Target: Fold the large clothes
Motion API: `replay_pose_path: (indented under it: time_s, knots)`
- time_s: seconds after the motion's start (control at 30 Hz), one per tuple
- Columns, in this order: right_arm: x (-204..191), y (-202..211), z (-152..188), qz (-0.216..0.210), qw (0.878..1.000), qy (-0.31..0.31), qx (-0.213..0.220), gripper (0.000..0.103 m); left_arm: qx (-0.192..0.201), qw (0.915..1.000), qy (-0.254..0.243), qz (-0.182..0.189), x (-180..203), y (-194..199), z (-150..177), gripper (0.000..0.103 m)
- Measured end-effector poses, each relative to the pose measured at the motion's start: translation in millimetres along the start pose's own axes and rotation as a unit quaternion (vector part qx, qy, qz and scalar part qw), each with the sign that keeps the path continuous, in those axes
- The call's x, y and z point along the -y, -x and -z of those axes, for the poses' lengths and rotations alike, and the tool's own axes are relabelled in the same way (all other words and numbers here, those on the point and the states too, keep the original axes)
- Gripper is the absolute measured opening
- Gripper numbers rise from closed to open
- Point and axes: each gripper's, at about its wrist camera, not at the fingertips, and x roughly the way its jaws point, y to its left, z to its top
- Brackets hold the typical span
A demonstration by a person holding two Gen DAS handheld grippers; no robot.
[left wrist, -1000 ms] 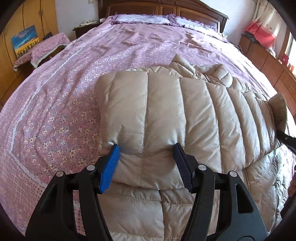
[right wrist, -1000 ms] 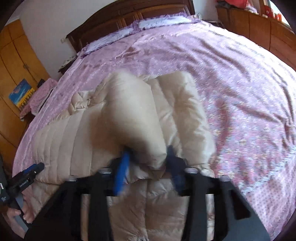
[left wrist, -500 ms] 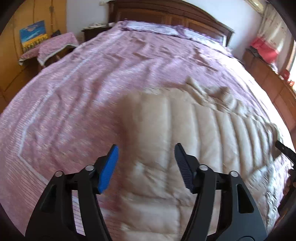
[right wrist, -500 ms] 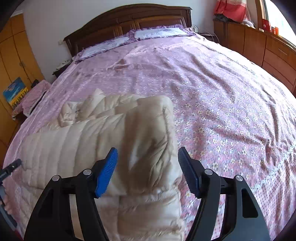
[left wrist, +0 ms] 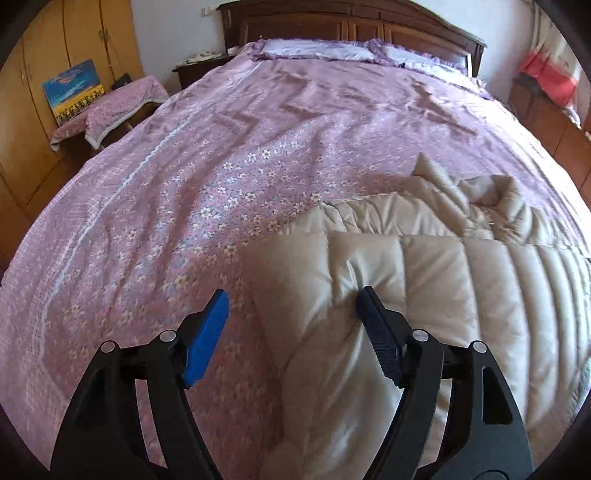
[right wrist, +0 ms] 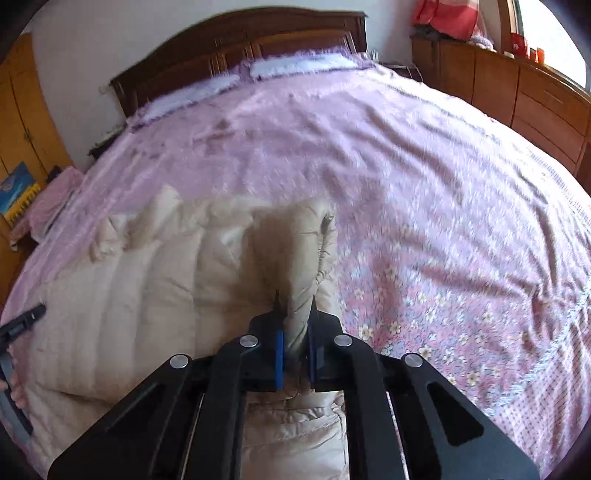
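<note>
A beige quilted down jacket (left wrist: 436, 295) lies folded on a wide bed covered by a pink-purple floral bedspread (left wrist: 207, 177), filling the lower right of the left wrist view and the lower left and centre of the right wrist view (right wrist: 147, 295).

The left gripper (left wrist: 291, 314) stands wide, its blue-padded finger over the bedspread and its dark finger resting against the folded edge of the jacket near the lower centre of the frame; nothing is held between them. The same gripper shows as a dark tip at the far left edge of the right wrist view (right wrist: 22, 321).

The right gripper (right wrist: 295, 332) is pinched narrow on a raised ridge of the jacket's fabric at the lower centre of its frame, the fold standing up between the blue pads. This view is blurred.

At the top of both views stands a dark wooden headboard (left wrist: 351, 22) with pale lilac pillows (left wrist: 314, 48) below it. In the upper left of the left wrist view a small painting in blue and yellow (left wrist: 74, 90) leans against orange-brown wooden wardrobe doors (left wrist: 74, 37), beside a low stand draped in pink cloth (left wrist: 114, 107). A wooden dresser (right wrist: 517, 88) runs along the upper right of the right wrist view.
</note>
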Motion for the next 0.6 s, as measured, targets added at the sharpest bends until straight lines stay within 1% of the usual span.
replay_pose_path:
  time_s: [0.07, 0.1, 0.2, 0.3, 0.43, 0.47, 0.53, 0.57, 0.6]
  knots:
    - [-1.4, -12.8, 4.1, 0.011, 1.000, 0.012, -0.008, 0.014, -0.013, 0.9999, -0.005, 0.000, 2.5, -11.8, -1.5, 0.079]
    - [-1.6, -17.2, 5.7, 0.013, 1.000, 0.014, -0.012, 0.017, -0.016, 0.9999, -0.003, 0.002, 1.9, -16.9, -1.5, 0.082]
    - [4.3, -34.2, 11.1, 0.005, 1.000, 0.003, -0.027, 0.023, -0.020, 0.9995, 0.020, 0.017, -5.5, -28.4, 1.6, 0.089]
    - [9.1, -36.8, 12.2, -0.004, 1.000, -0.010, -0.028, 0.026, -0.022, 0.9988, 0.034, 0.027, -10.2, -31.0, 4.4, 0.090]
    - [17.1, -21.7, 11.4, -0.023, 0.999, -0.027, -0.023, 0.032, -0.015, 0.9990, 0.033, 0.025, -14.9, -11.5, 4.2, 0.089]
    - [20.9, -15.1, 10.9, -0.033, 0.999, -0.035, -0.021, 0.035, -0.014, 0.9990, 0.032, 0.027, -17.0, -5.9, 4.6, 0.089]
    - [25.8, -2.6, 9.2, -0.037, 0.998, -0.041, -0.014, 0.040, -0.009, 0.9990, 0.028, 0.032, -22.6, 7.4, 6.6, 0.089]
    - [27.3, 2.3, 9.3, -0.037, 0.998, -0.040, -0.011, 0.044, -0.005, 0.9991, 0.025, 0.033, -26.1, 15.7, 8.8, 0.089]
    - [29.7, 11.7, 9.9, -0.033, 0.999, -0.039, -0.005, 0.053, -0.005, 0.9992, 0.023, 0.032, -29.3, 21.5, 10.2, 0.089]
